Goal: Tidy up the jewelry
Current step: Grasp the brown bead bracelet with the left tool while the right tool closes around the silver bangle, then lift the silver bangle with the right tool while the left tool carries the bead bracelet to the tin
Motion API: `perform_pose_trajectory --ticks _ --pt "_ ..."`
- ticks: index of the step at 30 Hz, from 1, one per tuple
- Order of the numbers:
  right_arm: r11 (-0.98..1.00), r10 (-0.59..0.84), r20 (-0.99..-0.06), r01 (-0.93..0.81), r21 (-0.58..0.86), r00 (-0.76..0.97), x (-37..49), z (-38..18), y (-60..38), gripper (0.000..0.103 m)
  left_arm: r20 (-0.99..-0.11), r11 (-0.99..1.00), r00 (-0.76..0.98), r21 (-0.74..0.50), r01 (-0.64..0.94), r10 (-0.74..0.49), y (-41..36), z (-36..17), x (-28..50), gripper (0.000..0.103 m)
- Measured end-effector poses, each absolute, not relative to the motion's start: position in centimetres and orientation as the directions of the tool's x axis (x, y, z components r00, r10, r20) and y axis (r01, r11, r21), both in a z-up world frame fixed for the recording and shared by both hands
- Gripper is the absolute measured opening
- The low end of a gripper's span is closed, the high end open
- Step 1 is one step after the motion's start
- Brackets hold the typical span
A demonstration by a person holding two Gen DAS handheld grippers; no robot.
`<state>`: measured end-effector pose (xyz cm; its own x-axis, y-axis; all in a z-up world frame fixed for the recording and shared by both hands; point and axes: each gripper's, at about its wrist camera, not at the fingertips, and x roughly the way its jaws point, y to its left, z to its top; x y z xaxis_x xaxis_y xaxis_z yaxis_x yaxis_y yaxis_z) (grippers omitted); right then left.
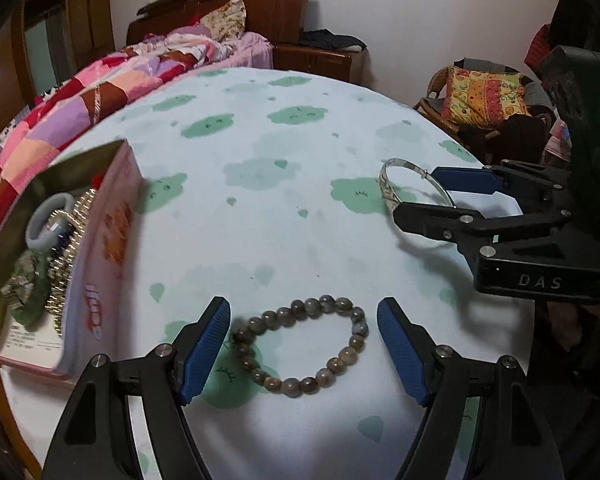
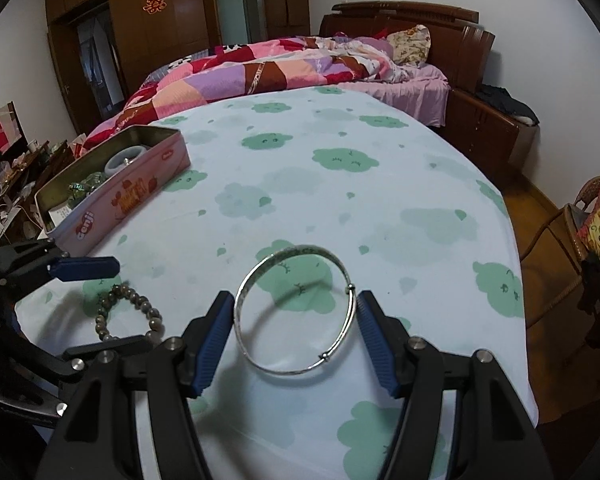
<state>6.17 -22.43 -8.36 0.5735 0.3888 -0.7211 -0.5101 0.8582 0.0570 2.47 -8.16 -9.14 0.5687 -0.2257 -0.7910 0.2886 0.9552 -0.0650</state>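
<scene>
The step in hand looked like a double pick-up, each piece to go into the pink rectangular tin box (image 2: 116, 196) that stood open at the far left of the counter (image 2: 380, 208), covered in a white cloth printed with green clouds. To do it well, the left hand-held gripper (image 1: 304, 350) needed to drop low and close across the grey-brown round-bead stretch bracelet (image 1: 304, 346), which lay flat on the cloth between its blue ribbed pads (image 1: 206, 346); beads roll, so a squeeze across the middle of the loop would probably hold better than a nip at one bead. Its jaws stood wide apart, touching nothing. The right hand-held gripper (image 2: 296, 344) was set around the thin engraved silver bangle (image 2: 296, 312), jaws roughly the bangle's width apart, one pad at each side of the ring; whether the pads already touched the metal could not be told from the right wrist view, and nothing there showed the bangle lifted. A slow, level closing would keep the hard ring from springing out sideways. Both tools pointed forward and tilted down toward the cloth, the right one just beside the left, their tips near each other. The tin already held a pale grey bangle (image 2: 125, 157) and some green and glittering pieces.
</scene>
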Motion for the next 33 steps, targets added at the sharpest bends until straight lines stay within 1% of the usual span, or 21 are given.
perform_pose_trajectory --ticks 3,4,6,7,8,10,18,33 --pt "0.856 0.391 -0.723 -0.513 0.059 0.57 6.1 -8.6 -22.4 0.065 -0.802 0.952 0.544 -0.097 0.29 -0.247 -8.0 -9.8 2.8 0.076" --pt "0.855 0.393 -0.723 -0.515 0.06 0.568 6.0 -8.7 -22.3 0.065 -0.794 0.951 0.55 -0.11 0.289 -0.259 -7.8 -9.7 2.7 0.074" --pt "0.85 0.398 -0.722 -0.523 0.06 0.566 5.8 -8.7 -22.0 0.065 -0.787 0.95 0.556 -0.12 0.289 -0.268 -7.6 -9.6 2.6 0.056" --pt "0.848 0.4 -0.721 -0.527 0.058 0.565 5.7 -8.7 -21.9 0.065 -0.784 0.947 0.557 -0.122 0.296 -0.275 -7.5 -9.6 2.5 0.038" --pt "0.845 0.403 -0.721 -0.533 0.055 0.564 5.6 -8.7 -21.7 0.065 -0.783 0.945 0.554 -0.125 0.304 -0.282 -7.5 -9.6 2.5 0.025" --pt "0.839 0.408 -0.719 -0.542 0.052 0.562 5.3 -8.8 -21.4 0.065 -0.782 0.937 0.545 -0.141 0.318 -0.303 -7.5 -9.6 2.4 0.015" --pt "0.838 0.413 -0.712 -0.544 0.052 0.568 5.0 -8.9 -21.1 0.065 -0.767 0.932 0.556 -0.149 0.329 -0.319 -7.2 -9.0 2.2 0.015" --pt "0.818 0.446 -0.683 -0.574 0.048 0.578 4.7 -7.4 -19.6 0.065 -0.706 0.955 0.654 -0.114 0.274 -0.272 -4.5 -5.7 2.4 0.015"
